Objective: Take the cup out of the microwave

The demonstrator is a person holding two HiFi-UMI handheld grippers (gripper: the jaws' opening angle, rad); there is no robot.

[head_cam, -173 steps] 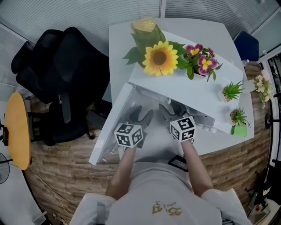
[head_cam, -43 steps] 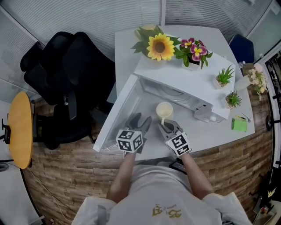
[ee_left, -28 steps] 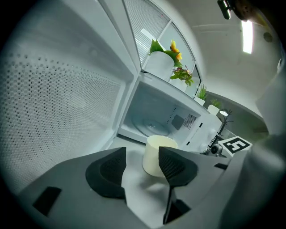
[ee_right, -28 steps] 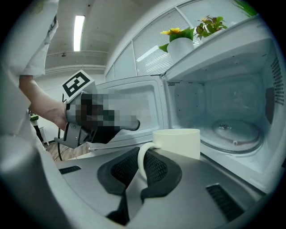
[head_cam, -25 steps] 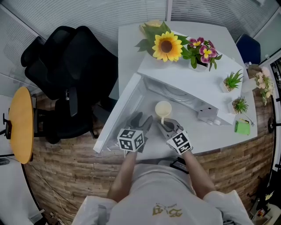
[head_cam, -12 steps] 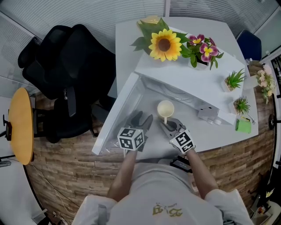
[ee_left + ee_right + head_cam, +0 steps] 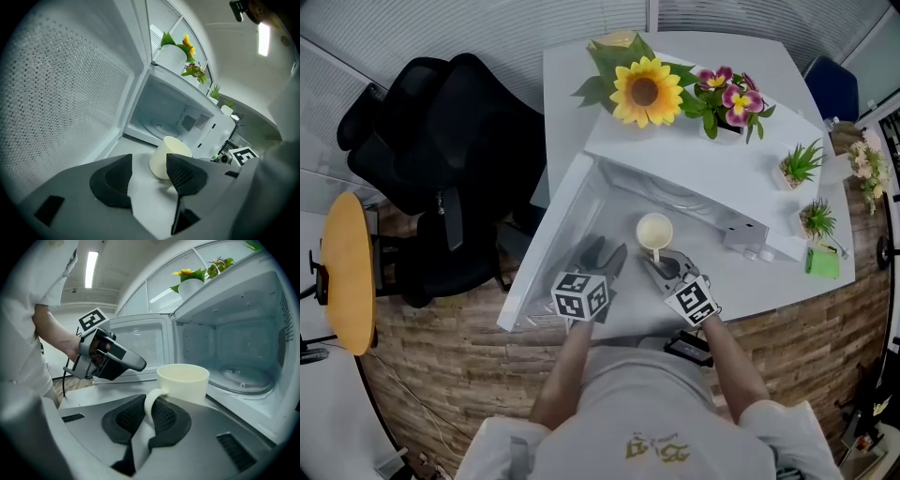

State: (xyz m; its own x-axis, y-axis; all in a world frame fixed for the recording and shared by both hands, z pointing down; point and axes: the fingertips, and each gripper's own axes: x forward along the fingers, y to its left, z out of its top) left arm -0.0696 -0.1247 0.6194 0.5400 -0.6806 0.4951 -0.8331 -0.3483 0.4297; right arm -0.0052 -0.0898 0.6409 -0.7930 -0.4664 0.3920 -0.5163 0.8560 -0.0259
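Starting at the right gripper (image 7: pixel 146 420), the jaws are seen almost closed, with the pads pinched on the handle (image 7: pixel 149 401) of the cream cup (image 7: pixel 183 380). The cup is found directly ahead of that gripper, upright, mouth up, with the handle turned back toward the jaws. It is placed outside the microwave (image 7: pixel 243 348), on the table (image 7: pixel 769 281) just in front of the open cavity, so the take-out is judged nearly done. The next move is expected to be a release or a pull toward the person.

The left gripper (image 7: pixel 147 176) is held wide open and empty. The cup is seen beyond its jaws, near but not touched, so the right hand is the closer one. The open door (image 7: pixel 546 253) is seen to the left.

No brand or readable writing is made out. Only square marker patterns are seen on the gripper cubes, and a shirt logo is too small to read.
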